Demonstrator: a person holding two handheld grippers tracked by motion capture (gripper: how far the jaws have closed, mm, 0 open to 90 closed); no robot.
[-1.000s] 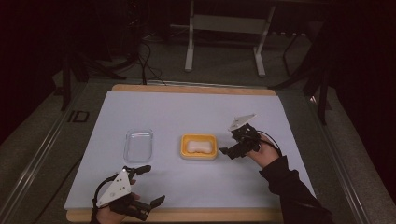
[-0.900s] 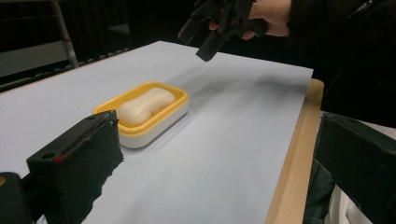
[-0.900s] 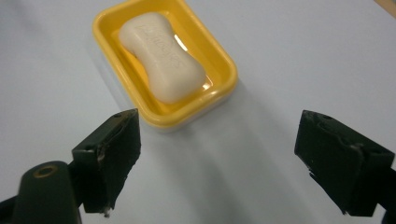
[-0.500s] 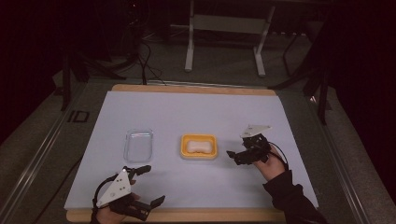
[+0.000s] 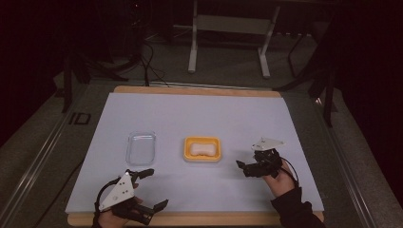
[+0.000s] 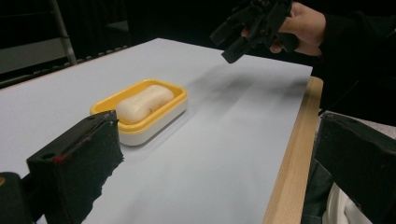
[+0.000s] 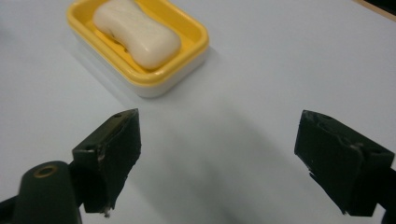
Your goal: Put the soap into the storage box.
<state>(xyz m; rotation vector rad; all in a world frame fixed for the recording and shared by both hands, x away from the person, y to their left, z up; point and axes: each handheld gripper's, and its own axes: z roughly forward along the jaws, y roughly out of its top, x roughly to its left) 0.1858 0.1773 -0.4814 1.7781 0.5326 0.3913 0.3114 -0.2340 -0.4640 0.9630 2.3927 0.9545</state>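
Right gripper [image 5: 243, 168] near front-right of pale blue surface [image 5: 199, 111], jaws spread wide, nothing between them, aimed at yellow-rimmed white plastic soap dish [image 7: 140, 56] just ahead. Left gripper [image 5: 151, 188] at front-left edge, also spread, empty. Cream oval soap bar [image 7: 136, 31] lies inside dish, mid-surface. Risk: low approach could strike dish rim, shove light dish along smooth surface. Soap likely slick; off-centre pinch could squirt it out. Farther left, clear plastic rectangular lid [image 5: 141, 147] lies well apart from dish; low risk of knock.
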